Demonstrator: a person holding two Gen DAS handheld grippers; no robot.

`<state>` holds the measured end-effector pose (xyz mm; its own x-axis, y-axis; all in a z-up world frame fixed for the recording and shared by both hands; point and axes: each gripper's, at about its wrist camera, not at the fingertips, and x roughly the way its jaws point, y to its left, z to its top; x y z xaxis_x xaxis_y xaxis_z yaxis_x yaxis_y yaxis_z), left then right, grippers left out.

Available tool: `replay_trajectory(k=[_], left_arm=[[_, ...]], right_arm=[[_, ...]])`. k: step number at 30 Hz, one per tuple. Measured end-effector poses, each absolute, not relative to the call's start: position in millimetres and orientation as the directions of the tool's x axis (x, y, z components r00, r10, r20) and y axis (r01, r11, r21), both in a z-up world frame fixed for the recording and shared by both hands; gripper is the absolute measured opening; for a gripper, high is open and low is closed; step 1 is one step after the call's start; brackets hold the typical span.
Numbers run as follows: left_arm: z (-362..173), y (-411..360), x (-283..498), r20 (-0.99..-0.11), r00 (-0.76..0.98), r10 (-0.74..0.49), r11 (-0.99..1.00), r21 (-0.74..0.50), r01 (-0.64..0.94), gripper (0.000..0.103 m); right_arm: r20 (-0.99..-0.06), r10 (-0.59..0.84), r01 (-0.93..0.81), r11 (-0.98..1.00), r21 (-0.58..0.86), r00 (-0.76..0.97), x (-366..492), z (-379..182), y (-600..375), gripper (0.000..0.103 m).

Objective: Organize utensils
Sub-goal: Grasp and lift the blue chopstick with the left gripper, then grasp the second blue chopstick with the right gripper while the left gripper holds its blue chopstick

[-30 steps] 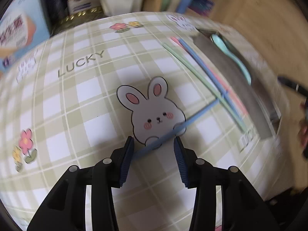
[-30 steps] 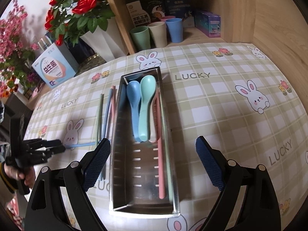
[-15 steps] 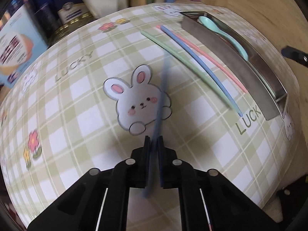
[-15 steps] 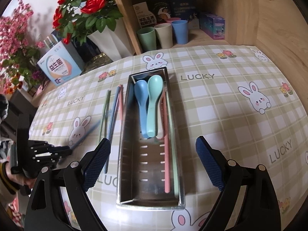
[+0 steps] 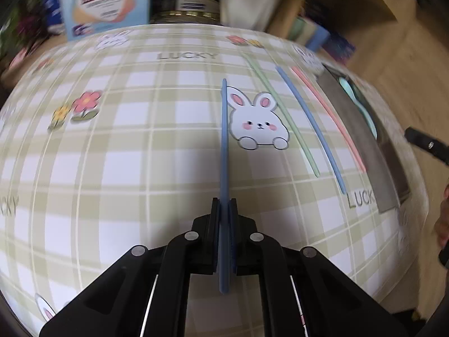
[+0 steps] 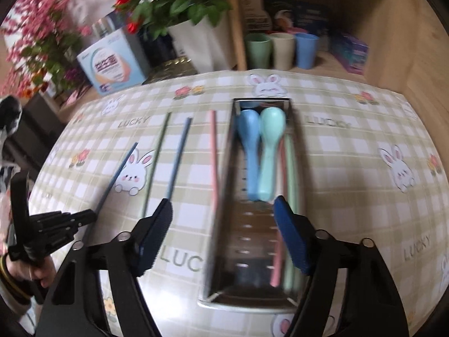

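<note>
The left gripper [image 5: 224, 210] is clamped on a blue chopstick [image 5: 224, 140] pointing away over the checked tablecloth [image 5: 112, 168], beside a printed rabbit [image 5: 259, 123], with green [image 5: 283, 112], blue [image 5: 311, 123] and pink chopsticks [image 5: 328, 115] lying alongside a metal tray [image 5: 364, 140].

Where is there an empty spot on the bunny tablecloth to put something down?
The tablecloth right of the metal tray is bare, out to the bunny print. Left of the tray is crowded: pink chopstick, blue chopstick and green chopstick lie side by side.
</note>
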<state>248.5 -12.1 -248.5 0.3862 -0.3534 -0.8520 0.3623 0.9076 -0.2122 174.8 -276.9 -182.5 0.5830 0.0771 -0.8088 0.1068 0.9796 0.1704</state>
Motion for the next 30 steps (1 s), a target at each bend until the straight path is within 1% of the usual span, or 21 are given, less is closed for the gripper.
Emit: replay_trajectory(k=[1,3,4,6,8,9,11,12,18,25,27,30], left_arm=[[-249,-7,247,-0.844,0.396,-0.361,0.914,-0.235,0.332,0.006],[-250,-2,244,-0.835,0.412,-0.366,0.918,-0.251,0.307,0.006],[-251,0,242,-0.827,0.423,-0.370,0.919,-0.259,0.297,0.006],[-251,2,239,-0.819,0.437,-0.373,0.919,-0.262,0.294,0.006],[-251,3,241,-0.816,0.436,-0.380,0.918,-0.273,0.288,0.008],[-251,5,242,-0.811,0.433,-0.393,0.914,-0.293,0.280,0.008],[-253,11,245,-0.800,0.428,-0.420,0.905,-0.332,0.266,0.008],[-254,13,245,-0.795,0.428,-0.430,0.901,-0.345,0.263,0.008],[-257,16,243,-0.773,0.439,-0.458,0.888,-0.373,0.270,0.008],[-257,18,241,-0.766,0.445,-0.464,0.885,-0.379,0.271,0.008],[-257,18,242,-0.766,0.446,-0.462,0.886,-0.377,0.271,0.008],[-257,18,242,-0.765,0.446,-0.465,0.885,-0.381,0.269,0.008]], right_arm=[[-0.814,0.080,0.091,0.983,0.161,0.576,180,-184,-271,0.064],[-0.821,0.094,0.055,0.987,0.152,0.564,189,-185,-261,0.049],[-0.824,0.100,0.040,0.988,0.147,0.558,195,-186,-256,0.046],[-0.834,0.102,0.001,0.993,0.122,0.543,210,-190,-241,0.034],[-0.842,0.112,-0.036,0.993,0.110,0.528,227,-195,-229,0.029],[-0.846,0.111,-0.040,0.994,0.105,0.522,233,-198,-225,0.024],[-0.859,0.091,-0.042,0.996,0.081,0.505,249,-206,-217,0.022],[-0.866,0.085,-0.039,0.996,0.075,0.492,258,-213,-213,0.019],[-0.896,0.026,0.037,0.998,0.047,0.443,287,-241,-207,0.019],[-0.896,-0.003,0.135,0.989,0.064,0.444,295,-253,-210,0.017],[-0.893,0.000,0.130,0.989,0.066,0.449,295,-253,-207,0.010],[-0.887,-0.014,0.119,0.992,0.046,0.462,290,-253,-202,0.007]])
